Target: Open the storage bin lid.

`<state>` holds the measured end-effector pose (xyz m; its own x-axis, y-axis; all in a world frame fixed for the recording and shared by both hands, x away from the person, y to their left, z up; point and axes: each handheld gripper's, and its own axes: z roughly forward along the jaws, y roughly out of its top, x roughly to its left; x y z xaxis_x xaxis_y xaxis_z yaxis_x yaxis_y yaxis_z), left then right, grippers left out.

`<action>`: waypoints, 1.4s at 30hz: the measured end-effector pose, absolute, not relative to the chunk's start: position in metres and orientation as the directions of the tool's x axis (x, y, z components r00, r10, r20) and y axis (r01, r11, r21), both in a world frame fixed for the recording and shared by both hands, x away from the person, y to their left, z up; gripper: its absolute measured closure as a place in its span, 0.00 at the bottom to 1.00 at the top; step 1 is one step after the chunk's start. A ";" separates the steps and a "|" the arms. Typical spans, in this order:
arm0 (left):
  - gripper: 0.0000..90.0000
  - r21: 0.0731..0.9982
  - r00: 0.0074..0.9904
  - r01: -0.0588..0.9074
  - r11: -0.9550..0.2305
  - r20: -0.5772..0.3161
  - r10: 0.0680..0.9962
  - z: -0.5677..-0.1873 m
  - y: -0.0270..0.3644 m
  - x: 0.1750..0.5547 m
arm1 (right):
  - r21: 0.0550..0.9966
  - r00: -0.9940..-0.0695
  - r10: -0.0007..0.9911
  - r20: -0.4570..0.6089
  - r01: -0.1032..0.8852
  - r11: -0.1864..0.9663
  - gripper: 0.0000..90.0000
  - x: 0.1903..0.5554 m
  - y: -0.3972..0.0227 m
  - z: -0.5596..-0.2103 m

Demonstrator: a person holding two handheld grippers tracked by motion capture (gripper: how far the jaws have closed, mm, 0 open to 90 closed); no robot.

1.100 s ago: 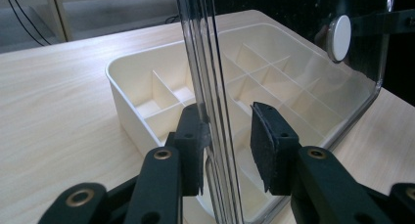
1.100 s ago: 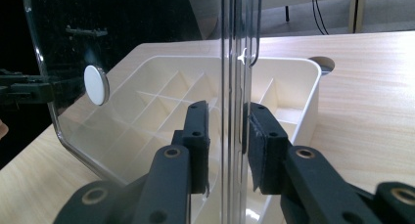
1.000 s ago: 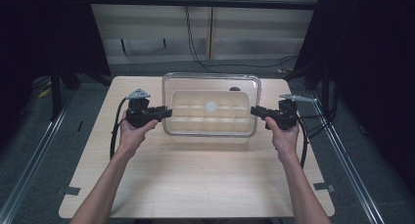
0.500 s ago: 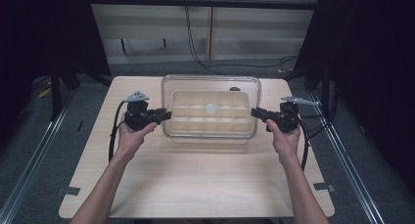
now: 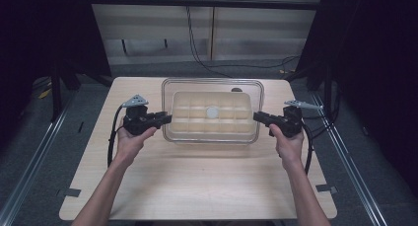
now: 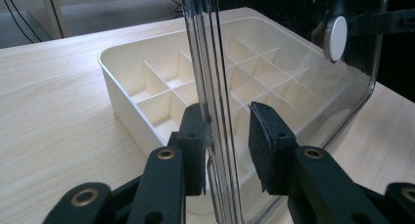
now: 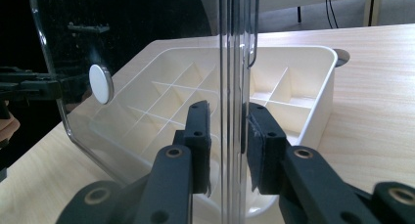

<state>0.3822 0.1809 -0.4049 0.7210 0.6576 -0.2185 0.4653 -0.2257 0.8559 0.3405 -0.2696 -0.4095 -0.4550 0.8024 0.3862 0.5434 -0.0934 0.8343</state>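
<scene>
A clear lid (image 5: pixel 213 83) with a small white round knob (image 5: pixel 212 112) at its centre is held level above a cream divided tray (image 5: pixel 183 101), which rests toward the 12 o'clock half of the wooden table (image 5: pixel 197 176). The left gripper (image 5: pixel 166 118) is seen at the lid's 9 o'clock edge and the right gripper (image 5: pixel 257 116) at its 3 o'clock edge, each gripped by a hand (image 5: pixel 129 142). In the left gripper view the lid's edge (image 6: pixel 215 111) stands between the spread jaws: it touches one pad (image 6: pixel 195 141), while the other pad (image 6: pixel 262 136) sits clear of it (a visible gap remains). In the right gripper view the edge (image 7: pixel 232 87) is likewise bracketed by the two pads (image 7: pixel 200 131), set close on both sides; whether they actually pinch it cannot be told.
</scene>
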 end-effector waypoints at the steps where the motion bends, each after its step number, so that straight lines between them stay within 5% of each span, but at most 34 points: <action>1: 0.76 0.855 0.725 0.464 -0.231 -0.217 0.654 -0.406 0.182 0.379 | 0.837 -0.458 0.803 0.381 0.540 -0.089 0.81 0.340 -0.270 -0.409; 42: 0.76 0.848 0.742 0.459 -0.266 -0.201 0.640 -0.398 0.187 0.341 | 0.841 -0.470 0.807 0.358 0.537 -0.060 0.82 0.298 -0.265 -0.387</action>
